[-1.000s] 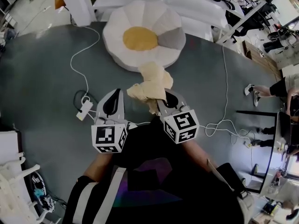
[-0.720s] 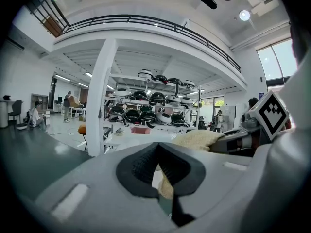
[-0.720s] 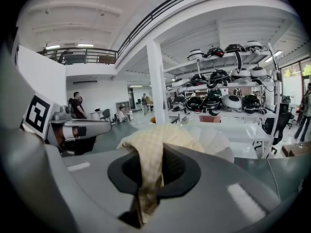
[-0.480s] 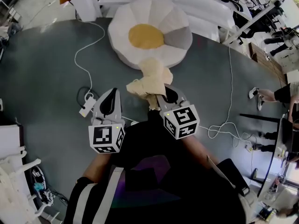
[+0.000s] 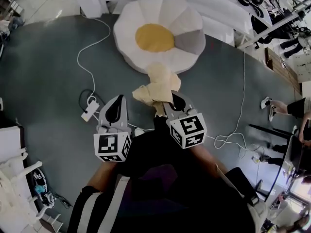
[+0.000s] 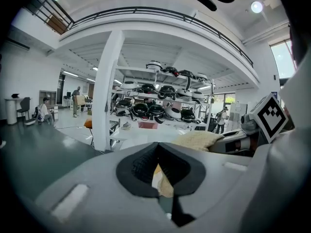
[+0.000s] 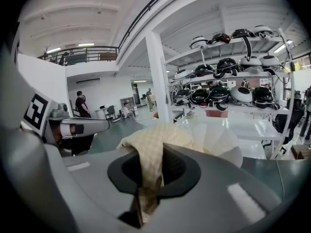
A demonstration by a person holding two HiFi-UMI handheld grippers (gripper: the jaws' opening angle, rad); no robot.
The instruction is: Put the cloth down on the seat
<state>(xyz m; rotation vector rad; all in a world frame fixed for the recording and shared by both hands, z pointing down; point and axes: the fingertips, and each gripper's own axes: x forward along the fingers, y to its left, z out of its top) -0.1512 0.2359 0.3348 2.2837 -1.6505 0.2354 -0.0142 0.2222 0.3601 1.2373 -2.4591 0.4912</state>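
Observation:
The seat (image 5: 160,18) is a round flower-shaped cushion with white petals, one grey petal and a yellow centre, lying on the grey floor ahead of me. A pale yellow cloth (image 5: 158,89) hangs bunched from my right gripper (image 5: 169,100), which is shut on it just short of the seat's near edge. In the right gripper view the cloth (image 7: 150,144) drapes over the jaws of that gripper (image 7: 146,178), with the seat (image 7: 218,140) behind it. My left gripper (image 5: 118,101) is beside it to the left, shut and holding nothing. The left gripper view shows the left gripper (image 6: 158,171) and the cloth (image 6: 197,140) off to its right.
A white cable with a power strip (image 5: 88,113) lies on the floor left of my grippers. Another white cable (image 5: 238,115) runs down the right side. A person's feet (image 5: 272,103) stand far right. A white pillar (image 6: 104,91) and shelves of helmets (image 6: 160,106) rise beyond the seat.
The seat has drawn a little closer and shifted right in the head view. Both grippers keep their places side by side, the cloth still hanging from the right one.

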